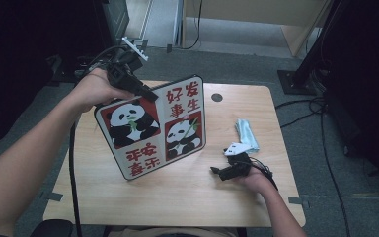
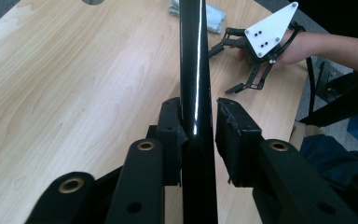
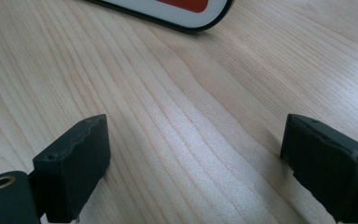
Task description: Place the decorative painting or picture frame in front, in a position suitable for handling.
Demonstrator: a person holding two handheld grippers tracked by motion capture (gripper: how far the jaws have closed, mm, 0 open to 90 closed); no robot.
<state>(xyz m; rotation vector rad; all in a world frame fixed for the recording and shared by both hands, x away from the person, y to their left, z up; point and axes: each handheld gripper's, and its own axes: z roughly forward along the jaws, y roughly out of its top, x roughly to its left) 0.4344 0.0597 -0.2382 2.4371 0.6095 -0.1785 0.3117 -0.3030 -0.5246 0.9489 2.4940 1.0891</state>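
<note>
A flat board (image 1: 153,126) printed with pandas and red Chinese characters stands tilted, its lower edge on the wooden table (image 1: 177,197). My left gripper (image 1: 145,93) is at its upper left edge. In the left gripper view the board's black edge (image 2: 193,60) runs between the jaws of my left gripper (image 2: 198,126): one pad lies against it and a narrow gap shows at the other, so the jaws are open. My right gripper (image 1: 217,172) rests low on the table to the right, open and empty (image 3: 193,158). A corner of the board (image 3: 177,9) lies ahead of it.
A folded blue-green cloth (image 1: 246,133) lies on the table behind the right hand. A round cable hole (image 1: 216,97) sits near the table's far edge. Cables and dark stands are on the floor to the right. The right gripper (image 2: 226,70) appears across the table.
</note>
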